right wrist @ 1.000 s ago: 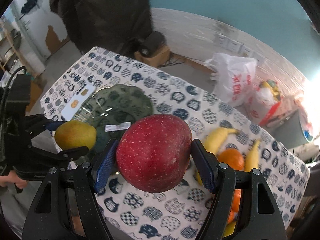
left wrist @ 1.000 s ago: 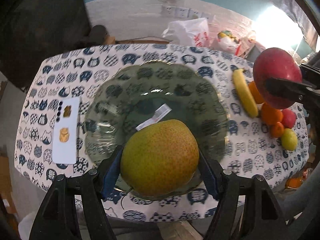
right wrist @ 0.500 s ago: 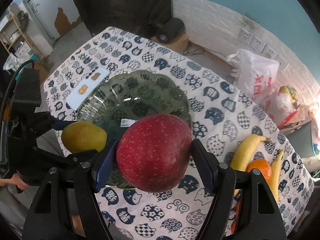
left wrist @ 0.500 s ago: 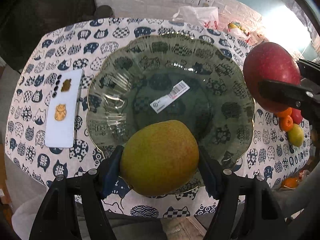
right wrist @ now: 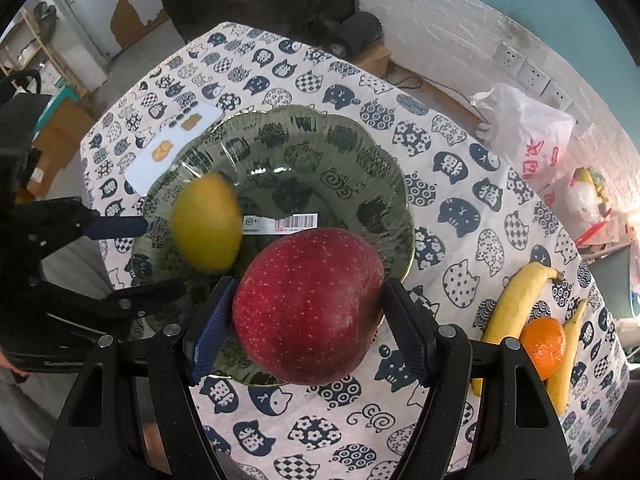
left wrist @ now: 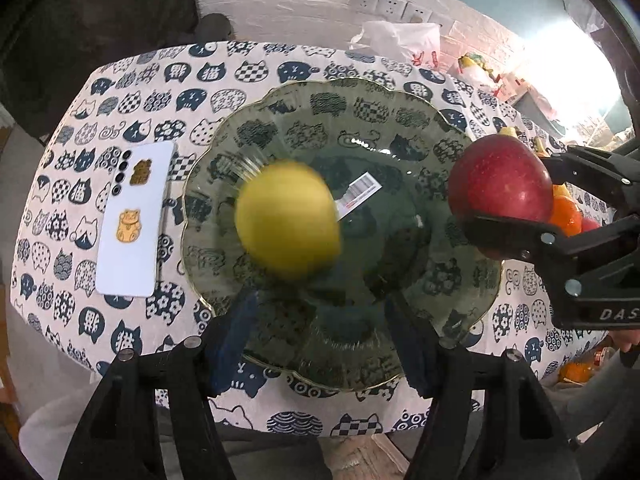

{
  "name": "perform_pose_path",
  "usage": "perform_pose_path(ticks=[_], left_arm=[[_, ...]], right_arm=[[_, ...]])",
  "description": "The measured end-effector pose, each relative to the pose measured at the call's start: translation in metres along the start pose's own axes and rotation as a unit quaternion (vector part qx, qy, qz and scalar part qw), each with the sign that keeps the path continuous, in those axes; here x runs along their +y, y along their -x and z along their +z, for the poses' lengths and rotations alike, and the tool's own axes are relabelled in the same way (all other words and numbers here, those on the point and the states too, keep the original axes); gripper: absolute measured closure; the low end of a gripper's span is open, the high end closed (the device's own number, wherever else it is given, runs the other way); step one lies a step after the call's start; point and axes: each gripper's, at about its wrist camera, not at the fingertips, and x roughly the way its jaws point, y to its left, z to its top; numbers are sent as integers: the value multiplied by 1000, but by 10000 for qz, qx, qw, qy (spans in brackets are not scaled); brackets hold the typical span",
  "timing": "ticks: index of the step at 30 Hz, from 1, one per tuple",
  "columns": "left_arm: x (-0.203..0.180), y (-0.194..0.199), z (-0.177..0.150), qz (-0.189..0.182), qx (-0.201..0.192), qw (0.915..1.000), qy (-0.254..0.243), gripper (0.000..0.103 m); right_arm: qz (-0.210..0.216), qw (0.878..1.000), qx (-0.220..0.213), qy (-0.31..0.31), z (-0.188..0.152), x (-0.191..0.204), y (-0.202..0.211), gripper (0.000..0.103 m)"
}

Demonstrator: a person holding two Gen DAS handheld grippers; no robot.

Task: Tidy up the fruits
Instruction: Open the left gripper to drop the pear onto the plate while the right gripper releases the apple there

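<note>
A yellow-green pear (left wrist: 289,219) is blurred in motion over the green glass plate (left wrist: 400,128), free of my left gripper (left wrist: 324,332), which is open and empty above the plate's near edge. The pear also shows in the right wrist view (right wrist: 208,227) over the plate (right wrist: 360,152). My right gripper (right wrist: 306,320) is shut on a red apple (right wrist: 308,306) and holds it above the plate's right edge. The apple also shows in the left wrist view (left wrist: 500,180).
A white phone (left wrist: 132,220) lies left of the plate on the cat-print tablecloth (right wrist: 460,216). Bananas (right wrist: 516,304) and an orange (right wrist: 544,340) lie to the right. A white plastic bag (right wrist: 524,136) sits beyond the table's far edge.
My left gripper has opened and let go of the pear, which now falls blurred toward the plate. The right gripper has moved closer over the plate with the apple.
</note>
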Motion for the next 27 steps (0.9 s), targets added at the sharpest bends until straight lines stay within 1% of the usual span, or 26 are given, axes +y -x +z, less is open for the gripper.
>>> perform_pose_path(ticks=[7,9,11,13,17,21,22,23,25,27], left_arm=[[11,5,-8,78,-21,9999,70,35],[13,5,-10,121,-33,9999,71,35],[16,5,-11,151,-20,9998,93,35],[18,5,-13,159,-3,9998,120,35],[21,7,-14,168,-3,9997,168,35],[18,12,-12,155,-71,9998,138,35],[17,13,-12,168,-76,9998,122,35],[15,14,-12,172,-81,9998,100,35],[12,16,-11,177,-107,9998,61,32],[9,18,-10,186,-133,9997,34,30]], right_arm=[[110,9998,182,6,1,6,-17,29],[82,9997,236,9,2,9,-21,29],[173,9997,184,33,4,13,-21,40],[210,9997,132,7,8,15,-19,40],[196,9996,106,-147,13,13,-16,35],[166,9997,38,-202,13,13,-11,34],[144,9996,-4,-228,13,13,-7,33],[128,9996,-31,-245,12,11,-5,29],[65,9994,-145,-316,11,9,4,25],[10,9990,-226,-378,9,5,12,23]])
